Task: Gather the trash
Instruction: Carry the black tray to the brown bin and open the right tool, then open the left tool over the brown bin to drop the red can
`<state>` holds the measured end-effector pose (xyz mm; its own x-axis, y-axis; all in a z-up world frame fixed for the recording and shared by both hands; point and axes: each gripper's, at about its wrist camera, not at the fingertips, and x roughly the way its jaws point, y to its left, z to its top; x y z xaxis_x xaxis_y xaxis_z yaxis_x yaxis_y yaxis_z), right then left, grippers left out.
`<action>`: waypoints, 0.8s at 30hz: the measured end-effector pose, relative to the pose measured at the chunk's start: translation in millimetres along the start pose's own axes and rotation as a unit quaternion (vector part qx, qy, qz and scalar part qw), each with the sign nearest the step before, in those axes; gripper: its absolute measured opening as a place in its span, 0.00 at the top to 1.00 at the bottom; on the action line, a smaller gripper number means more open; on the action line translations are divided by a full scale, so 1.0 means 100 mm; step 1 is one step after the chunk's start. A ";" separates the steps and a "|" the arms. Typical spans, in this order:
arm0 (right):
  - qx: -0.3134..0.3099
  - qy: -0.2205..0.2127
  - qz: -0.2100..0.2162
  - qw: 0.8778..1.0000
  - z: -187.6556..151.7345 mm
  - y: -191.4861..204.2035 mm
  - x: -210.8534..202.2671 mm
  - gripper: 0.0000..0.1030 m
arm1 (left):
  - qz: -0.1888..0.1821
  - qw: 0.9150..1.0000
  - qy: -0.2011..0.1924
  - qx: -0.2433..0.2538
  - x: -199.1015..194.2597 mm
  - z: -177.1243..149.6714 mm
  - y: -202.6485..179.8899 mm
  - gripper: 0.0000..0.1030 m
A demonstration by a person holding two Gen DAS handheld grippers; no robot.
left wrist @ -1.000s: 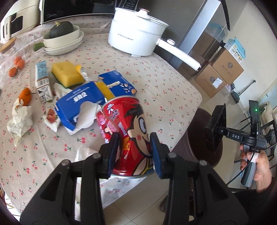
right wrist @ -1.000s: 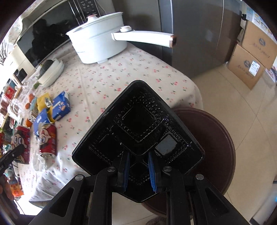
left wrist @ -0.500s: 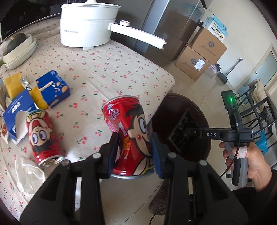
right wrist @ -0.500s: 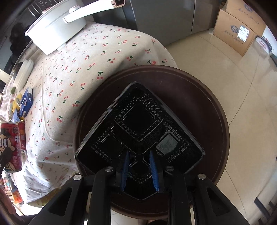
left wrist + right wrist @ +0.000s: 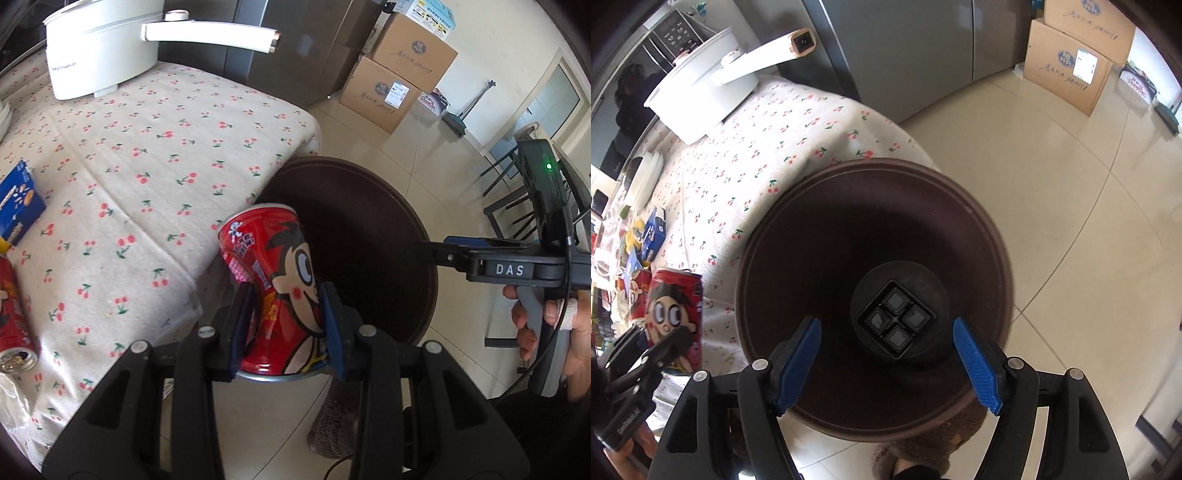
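Note:
My left gripper (image 5: 288, 317) is shut on a red can with a cartoon face (image 5: 273, 291), tilted above the table's edge beside a round brown bin (image 5: 369, 221) on the floor. In the right wrist view my right gripper (image 5: 886, 325) hangs over the bin (image 5: 997, 258), its jaws opening with nothing between the blue pads. A black plastic tray (image 5: 895, 319) lies at the bin's bottom. The held can (image 5: 674, 306) and left gripper (image 5: 661, 347) show at the left. The right gripper (image 5: 421, 254) reaches over the bin from the right, held by a hand (image 5: 554, 332).
A second red can (image 5: 14, 325) lies on the cherry-print tablecloth (image 5: 147, 166) at the left, near a blue box (image 5: 18, 206). A white pot with a long handle (image 5: 99, 48) stands at the back. Cardboard boxes (image 5: 399, 77) sit on the tiled floor.
The right gripper carried the black tray over the bin and opened; the tray dropped to the bottom. The left gripper moved the can from over the table to its edge by the bin.

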<state>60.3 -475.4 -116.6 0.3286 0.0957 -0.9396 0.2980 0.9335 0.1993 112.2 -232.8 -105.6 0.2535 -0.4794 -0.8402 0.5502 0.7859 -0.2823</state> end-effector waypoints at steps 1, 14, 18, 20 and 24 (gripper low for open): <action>0.000 -0.003 -0.004 1.000 -0.05 -0.02 -0.05 0.26 | -0.003 1.000 0.001 0.002 0.05 0.01 -0.04 0.62; 0.043 -0.023 -0.024 0.999 -0.11 -0.42 -0.22 0.24 | 0.009 1.000 -0.016 0.002 0.18 0.14 -0.14 0.04; 0.047 -0.033 -0.015 0.998 -0.07 -0.37 -0.25 0.23 | 0.023 1.000 -0.021 -0.005 0.02 0.13 0.01 0.01; 0.044 -0.037 -0.010 0.998 -0.04 -0.31 -0.26 0.22 | 0.029 0.999 -0.026 -0.008 -0.07 0.12 0.07 0.01; 0.031 -0.042 -0.003 0.999 -0.01 -0.15 -0.29 0.21 | 0.044 0.998 -0.037 -0.011 -0.22 0.09 0.19 0.01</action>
<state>45.3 -491.7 -92.3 0.3997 0.0575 -0.9149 0.3544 0.9107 0.2121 124.3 -211.1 -88.4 0.3585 -0.4342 -0.8264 0.5054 0.8346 -0.2192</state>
